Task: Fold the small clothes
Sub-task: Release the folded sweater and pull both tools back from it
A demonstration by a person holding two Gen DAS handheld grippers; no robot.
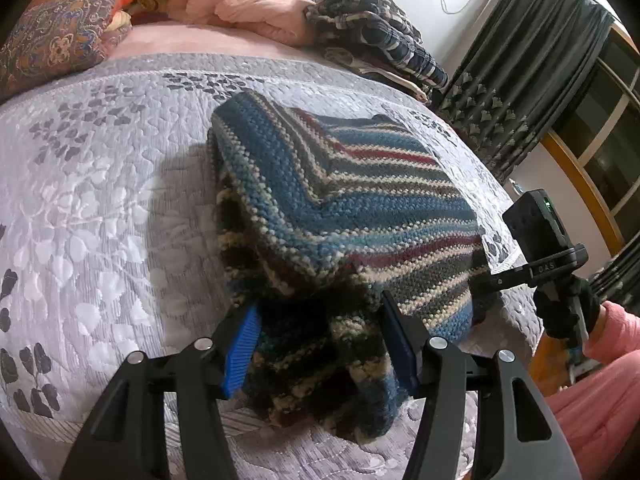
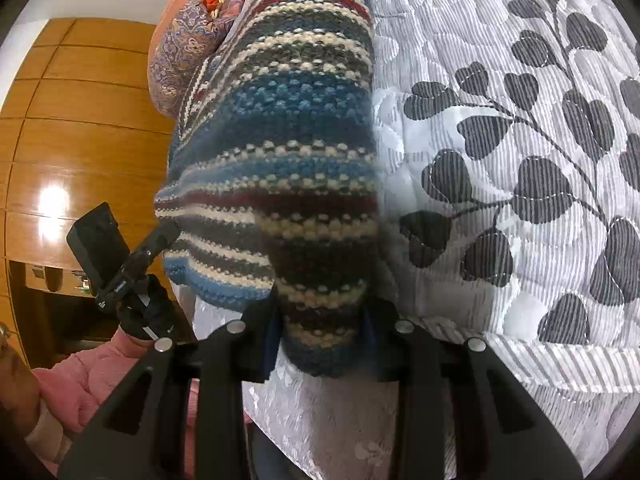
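Note:
A striped knit garment (image 1: 340,184) in blue, cream, grey and red lies folded in thick layers on a grey quilted bedspread (image 1: 100,200). Its near edge bunches between the blue pads (image 1: 240,352) of my left gripper (image 1: 320,344), which is shut on that bunch. In the right wrist view the same knit (image 2: 288,120) fills the middle, and my right gripper (image 2: 322,328) is shut on its near end just above the bedspread (image 2: 500,120). The two grippers hold the garment's near edge side by side. A gloved hand (image 1: 560,312) holds the right gripper's body at the garment's right side.
At the head of the bed are a patterned pillow (image 1: 60,32), a pink blanket (image 1: 248,0) and a pile of dark clothes (image 1: 372,28). A dark curtain (image 1: 540,72) hangs at the right. A wooden wardrobe (image 2: 72,120) stands to the left. The person's pink sleeve (image 1: 600,360) is close.

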